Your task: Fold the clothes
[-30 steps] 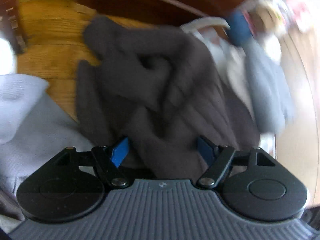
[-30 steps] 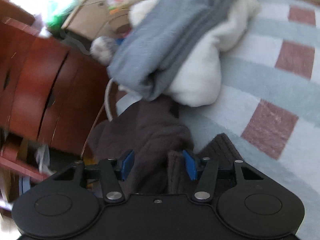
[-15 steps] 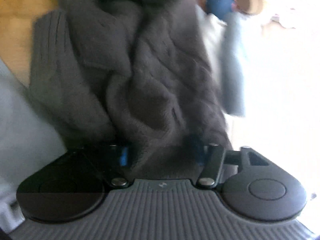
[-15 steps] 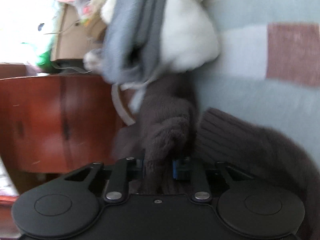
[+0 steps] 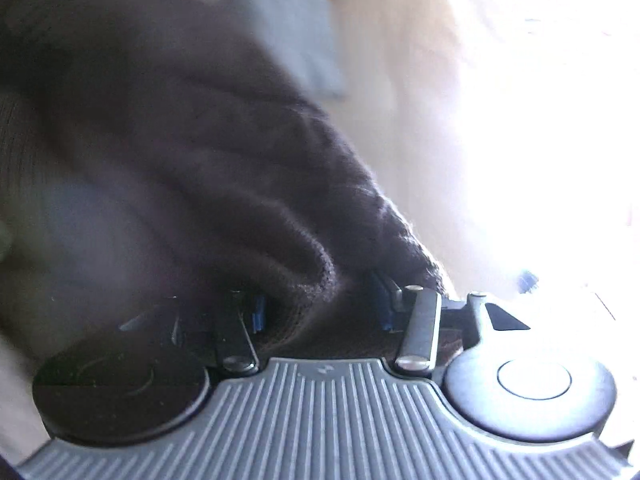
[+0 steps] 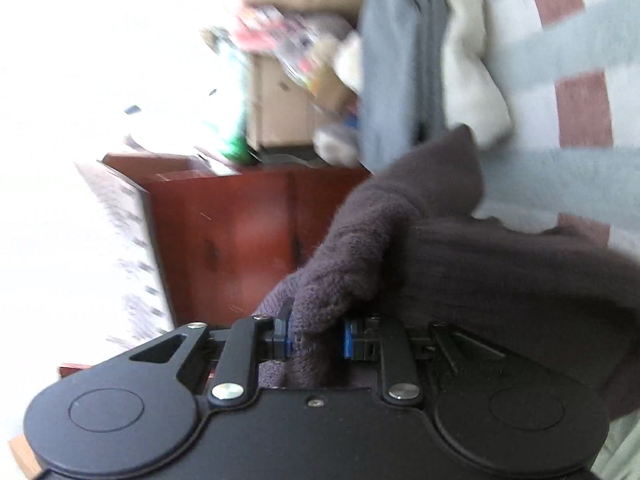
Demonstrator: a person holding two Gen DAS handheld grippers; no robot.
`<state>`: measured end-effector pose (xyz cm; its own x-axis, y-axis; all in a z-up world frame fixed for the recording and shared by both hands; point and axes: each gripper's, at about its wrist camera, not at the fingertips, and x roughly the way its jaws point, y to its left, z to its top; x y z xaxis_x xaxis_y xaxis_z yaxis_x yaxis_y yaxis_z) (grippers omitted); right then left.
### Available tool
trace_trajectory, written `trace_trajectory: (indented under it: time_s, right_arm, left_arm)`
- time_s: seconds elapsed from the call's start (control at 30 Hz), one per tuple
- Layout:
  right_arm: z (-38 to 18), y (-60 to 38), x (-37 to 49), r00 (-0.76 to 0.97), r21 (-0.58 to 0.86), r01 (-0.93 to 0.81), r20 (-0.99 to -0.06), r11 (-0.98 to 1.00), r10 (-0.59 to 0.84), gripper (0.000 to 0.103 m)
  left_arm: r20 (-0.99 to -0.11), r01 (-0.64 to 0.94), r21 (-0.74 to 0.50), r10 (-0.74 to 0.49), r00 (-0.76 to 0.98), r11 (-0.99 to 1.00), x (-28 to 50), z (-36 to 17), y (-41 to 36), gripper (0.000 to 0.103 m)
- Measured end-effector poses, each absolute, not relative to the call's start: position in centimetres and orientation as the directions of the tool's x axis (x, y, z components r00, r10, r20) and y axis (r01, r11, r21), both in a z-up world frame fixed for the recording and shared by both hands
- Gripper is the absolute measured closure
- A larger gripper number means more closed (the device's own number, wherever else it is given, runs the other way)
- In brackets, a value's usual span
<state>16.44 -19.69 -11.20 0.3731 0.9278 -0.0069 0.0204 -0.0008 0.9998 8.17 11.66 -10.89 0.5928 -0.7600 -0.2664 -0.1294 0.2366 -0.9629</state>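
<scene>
I have the dark grey knit sweater point(image 5: 192, 152) in both grippers. My left gripper point(image 5: 320, 304) has its fingers set fairly wide with a thick rolled edge of the knit bunched between them; whether the pads truly press the cloth I cannot tell, because the view is blurred and washed out by glare on its right side. My right gripper point(image 6: 316, 336) has its fingers drawn in narrow, pinching a fuzzy fold of the same sweater point(image 6: 460, 256) between the blue pads.

In the right wrist view the sweater runs from my fingers out across the checked bedspread point(image 6: 560, 168), with a ribbed part of it lying to the right. Beyond it a folded grey-blue garment point(image 6: 396, 64) leans on a cream plush toy point(image 6: 472, 68), and a red-brown wooden cabinet point(image 6: 240, 232) stands to the left.

I judge that I am carrying or spreading the sweater between two grips. To do this well I should keep both holds firm and level, draw my hands apart until the knit hangs without twists, and stay clear of the grey-blue garment. Thick knit slips and stretches, so I would move smoothly rather than jerk.
</scene>
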Motion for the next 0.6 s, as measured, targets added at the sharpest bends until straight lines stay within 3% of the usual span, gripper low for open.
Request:
trace_trajectory:
  time_s: [0.17, 0.33, 0.47, 0.53, 0.6]
  right_arm:
    - [-5.2, -26.5, 15.3, 0.467, 0.994, -0.106, 0.022, 0.031, 0.884, 0.077]
    - [2.7, -33.4, 13.7, 0.58, 0.956, -0.202, -0.06, 0.215, 0.812, 0.077]
    - [8.9, -38.5, 11.7, 0.684, 0.886, -0.306, -0.049, 0.347, 0.728, 0.078]
    - [11.4, -40.8, 10.7, 0.743, 0.827, -0.336, -0.062, 0.451, 0.666, 0.078]
    - [12.4, -41.8, 9.3, 0.851, 0.68, -0.246, -0.189, 0.69, 0.489, 0.074]
  left_arm:
    - [-0.184, 0.028, -0.973, -0.841, 0.509, 0.23, 9.6, -5.9, 5.3, 0.057]
    - [-0.107, 0.181, -0.967, -0.928, 0.356, 0.181, 11.6, -0.9, -2.5, 0.057]
    - [-0.058, 0.313, -0.941, -0.975, 0.217, 0.125, 12.8, 3.6, -9.1, 0.056]
    - [-0.097, 0.397, -0.903, -0.977, 0.189, 0.166, 13.2, 5.2, -12.4, 0.056]
    - [-0.224, 0.47, -0.83, -0.951, 0.214, 0.301, 12.7, 5.7, -14.5, 0.052]
